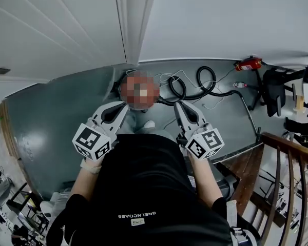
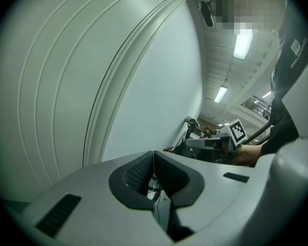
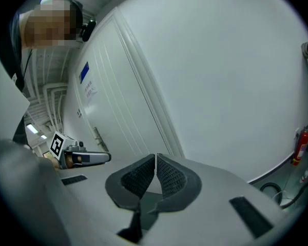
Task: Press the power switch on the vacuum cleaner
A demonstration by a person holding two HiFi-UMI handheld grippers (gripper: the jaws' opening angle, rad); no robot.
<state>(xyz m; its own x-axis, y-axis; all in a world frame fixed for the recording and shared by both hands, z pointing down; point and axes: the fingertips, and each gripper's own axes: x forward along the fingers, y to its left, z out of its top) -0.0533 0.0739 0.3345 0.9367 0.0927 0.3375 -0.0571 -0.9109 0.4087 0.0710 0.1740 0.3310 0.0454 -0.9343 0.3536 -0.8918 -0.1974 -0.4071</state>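
Both the left gripper (image 1: 122, 106) and the right gripper (image 1: 179, 105) are clenched on nothing, aimed at the floor (image 1: 66, 117) where the vacuum cleaner's hose (image 1: 198, 77) coils by the wall (image 1: 220, 19); the switch is not discernible; to press well, keep one gripper's jaws together and push squarely.

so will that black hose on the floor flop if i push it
Probably floppy: the black hose lies in loose loops on the floor, so a push would likely shift one loop, not the whole length. Being round, it may also roll or slide a little.
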